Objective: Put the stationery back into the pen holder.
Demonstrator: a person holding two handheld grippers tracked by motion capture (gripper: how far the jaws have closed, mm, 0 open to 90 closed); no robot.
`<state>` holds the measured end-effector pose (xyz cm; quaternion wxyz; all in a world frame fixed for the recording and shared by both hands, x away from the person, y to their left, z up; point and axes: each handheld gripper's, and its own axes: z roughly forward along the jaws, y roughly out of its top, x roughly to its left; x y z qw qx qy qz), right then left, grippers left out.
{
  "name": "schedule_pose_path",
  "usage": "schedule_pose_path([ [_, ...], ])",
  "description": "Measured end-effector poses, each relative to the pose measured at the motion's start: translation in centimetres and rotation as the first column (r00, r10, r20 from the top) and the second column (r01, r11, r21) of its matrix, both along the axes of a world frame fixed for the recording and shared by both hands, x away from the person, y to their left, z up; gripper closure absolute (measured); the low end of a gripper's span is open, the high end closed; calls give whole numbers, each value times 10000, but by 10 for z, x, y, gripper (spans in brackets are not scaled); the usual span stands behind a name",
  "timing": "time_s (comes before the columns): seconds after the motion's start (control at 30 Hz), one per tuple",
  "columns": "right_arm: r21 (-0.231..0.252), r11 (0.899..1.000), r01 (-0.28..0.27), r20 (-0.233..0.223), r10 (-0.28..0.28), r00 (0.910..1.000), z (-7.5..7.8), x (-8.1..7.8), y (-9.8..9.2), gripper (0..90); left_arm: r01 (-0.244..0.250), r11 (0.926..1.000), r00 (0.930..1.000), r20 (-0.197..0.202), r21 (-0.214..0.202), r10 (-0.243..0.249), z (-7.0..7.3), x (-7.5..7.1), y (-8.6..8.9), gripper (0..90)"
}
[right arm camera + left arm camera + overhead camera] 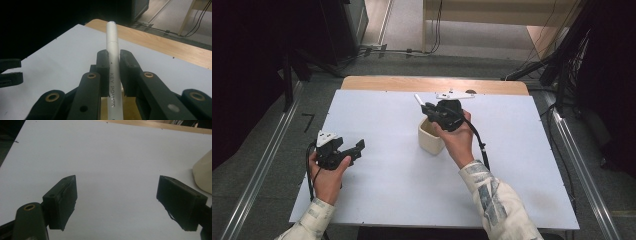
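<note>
At about eight o'clock on the white rectangular tabletop [377, 200], the left gripper [353, 149] is sitting in the person's left hand [327, 177], its black jaws standing wide apart with nothing between them. In the left gripper view those jaws are pointing over bare white surface, and the rounded side of the cream-coloured, square-mouthed plastic cup [203, 176] is showing at three o'clock, just beyond one jaw and apart from it.

Near the centre of the table, slightly toward twelve o'clock, that cup [430, 136] is standing upright. The right gripper [426, 107] is hovering directly over it, held in the person's right hand [457, 140], whose patterned sleeve [494, 200] is coming in from five o'clock. Its jaws are pinching a slim white cylindrical pen [113, 62] printed with grey lettering along the barrel. The pen is lying along the jaws, its tip pointing toward ten o'clock in the high view, above the cup's far rim.
</note>
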<state>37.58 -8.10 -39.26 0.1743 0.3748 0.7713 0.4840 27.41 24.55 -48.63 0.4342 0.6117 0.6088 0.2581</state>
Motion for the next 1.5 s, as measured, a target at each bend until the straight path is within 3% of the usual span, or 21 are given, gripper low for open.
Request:
schedule_pose_path([
  [0.77, 258, 9996, 150, 19, -151, 9999, -7, 15, 6, 763, 19, 10000, 10000, 6, 16, -19, 0, 0, 1, 179],
  [1.23, 308, 9993, 196, -23, -195, 9998, -8, 16, 4, 762, 16, 10000, 10000, 9, 14, -16, 0, 0, 1, 179],
  [1.5, 392, 9991, 185, 38, -186, 9998, -11, 10, -6, 762, 16, 10000, 10000, 34, 3, -16, 0, 0, 1, 179],
])
